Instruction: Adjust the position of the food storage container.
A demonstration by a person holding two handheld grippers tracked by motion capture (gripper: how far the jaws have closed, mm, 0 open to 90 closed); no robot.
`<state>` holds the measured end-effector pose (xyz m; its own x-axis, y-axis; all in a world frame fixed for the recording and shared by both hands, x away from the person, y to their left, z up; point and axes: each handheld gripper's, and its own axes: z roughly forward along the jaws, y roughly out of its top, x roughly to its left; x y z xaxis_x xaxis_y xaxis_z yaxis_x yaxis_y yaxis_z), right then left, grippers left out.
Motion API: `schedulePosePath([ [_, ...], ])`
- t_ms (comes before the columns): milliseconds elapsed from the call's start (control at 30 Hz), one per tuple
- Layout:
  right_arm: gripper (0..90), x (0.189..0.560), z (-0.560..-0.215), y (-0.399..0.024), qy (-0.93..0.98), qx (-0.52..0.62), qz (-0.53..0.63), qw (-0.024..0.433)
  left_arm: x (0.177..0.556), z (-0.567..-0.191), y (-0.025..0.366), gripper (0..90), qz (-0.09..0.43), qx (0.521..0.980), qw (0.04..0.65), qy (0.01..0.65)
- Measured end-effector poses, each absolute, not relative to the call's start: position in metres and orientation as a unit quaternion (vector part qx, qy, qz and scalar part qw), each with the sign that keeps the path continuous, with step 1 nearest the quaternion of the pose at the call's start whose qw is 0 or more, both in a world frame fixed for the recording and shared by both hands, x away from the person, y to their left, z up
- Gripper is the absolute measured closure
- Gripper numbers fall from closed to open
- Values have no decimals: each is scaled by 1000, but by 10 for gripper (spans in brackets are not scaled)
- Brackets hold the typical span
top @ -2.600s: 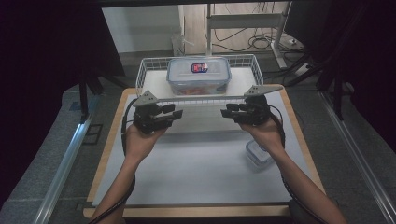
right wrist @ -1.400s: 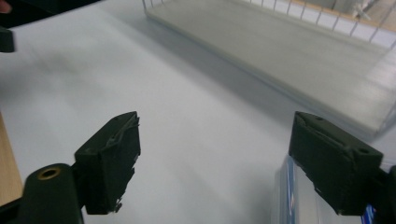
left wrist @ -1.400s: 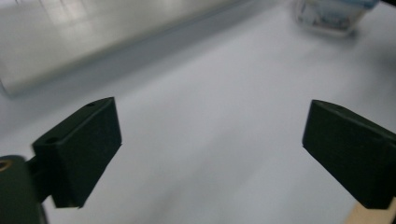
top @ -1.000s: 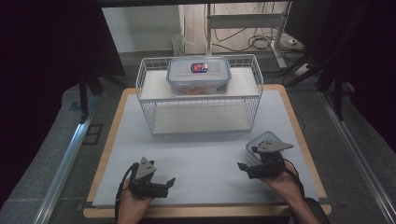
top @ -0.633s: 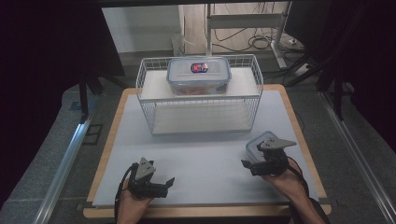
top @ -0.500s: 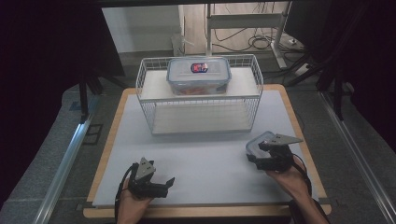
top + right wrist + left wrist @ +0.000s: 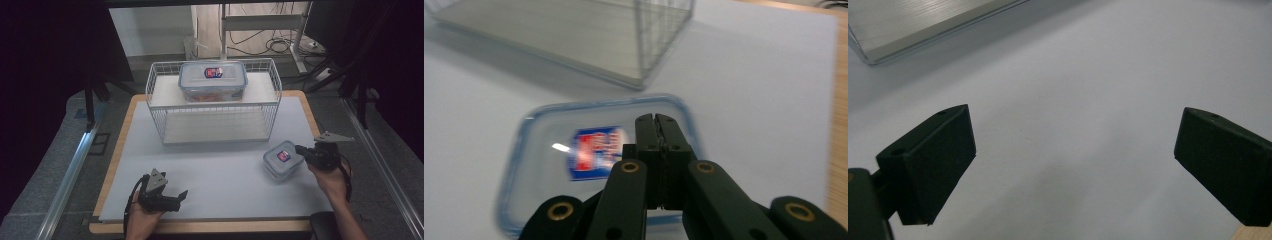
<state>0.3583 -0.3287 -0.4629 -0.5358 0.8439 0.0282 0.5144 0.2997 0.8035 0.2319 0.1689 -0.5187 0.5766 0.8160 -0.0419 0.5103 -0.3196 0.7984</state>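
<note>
Left hand-held gripper: held low at 7 o'clock on the white surface, jaws spread wide, nothing between them. Right hand-held gripper: seen at 4 o'clock, jaws just closed, pressed together on nothing, tips over the lid of the small container. Small container: set on the surface, blue-rimmed clear lid, red-and-blue label. Wire rack: placed at 12 o'clock. Large container: carried on the rack's upper shelf.
</note>
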Motion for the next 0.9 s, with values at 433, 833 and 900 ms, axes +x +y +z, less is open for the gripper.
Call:
schedulePosePath([
  [433,899,376,-488,-355,775,487,348,203,232,-519,168,45,191,789,406,419],
  [833,900,367,-488,-344,782,477,363,171,232,-519,169,47,193,788,406,420],
  [900,900,364,-489,-338,789,468,362,165,232,-519,169,47,193,789,405,420],
])
